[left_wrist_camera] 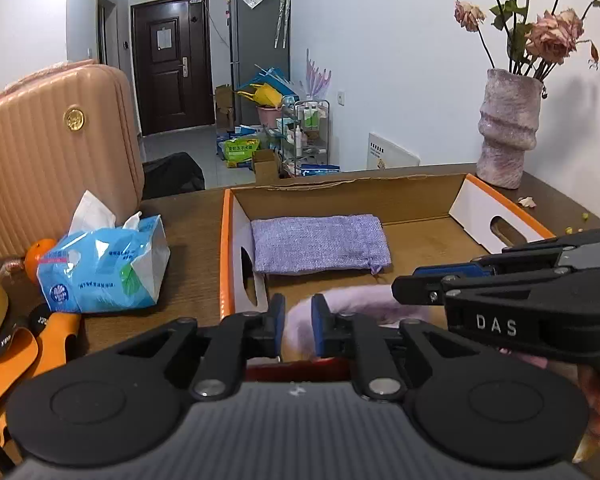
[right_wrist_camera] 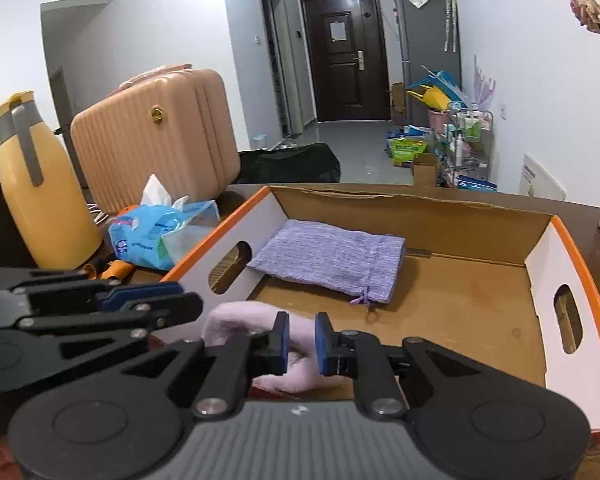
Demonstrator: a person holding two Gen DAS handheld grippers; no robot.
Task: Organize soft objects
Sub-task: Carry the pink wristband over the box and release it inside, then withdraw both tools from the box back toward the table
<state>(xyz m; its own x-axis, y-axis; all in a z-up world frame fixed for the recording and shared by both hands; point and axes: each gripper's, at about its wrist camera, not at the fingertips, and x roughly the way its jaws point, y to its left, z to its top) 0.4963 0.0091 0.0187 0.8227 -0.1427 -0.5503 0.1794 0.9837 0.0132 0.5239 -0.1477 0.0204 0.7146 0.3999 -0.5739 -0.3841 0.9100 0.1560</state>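
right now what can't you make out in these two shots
- Pink fluffy item: right wrist view, its near part is hidden behind the right hand-held gripper; shape unclear.
- Same item in left wrist view: blurred, covered by the left hand-held gripper.
- Tissue pack print: too small to read.
- Flowers: cut by the top edge.

"DAS" in white letters on right tongs (left_wrist_camera: 404, 280) housing; tissue pack (left_wrist_camera: 104, 268) print too small to read.
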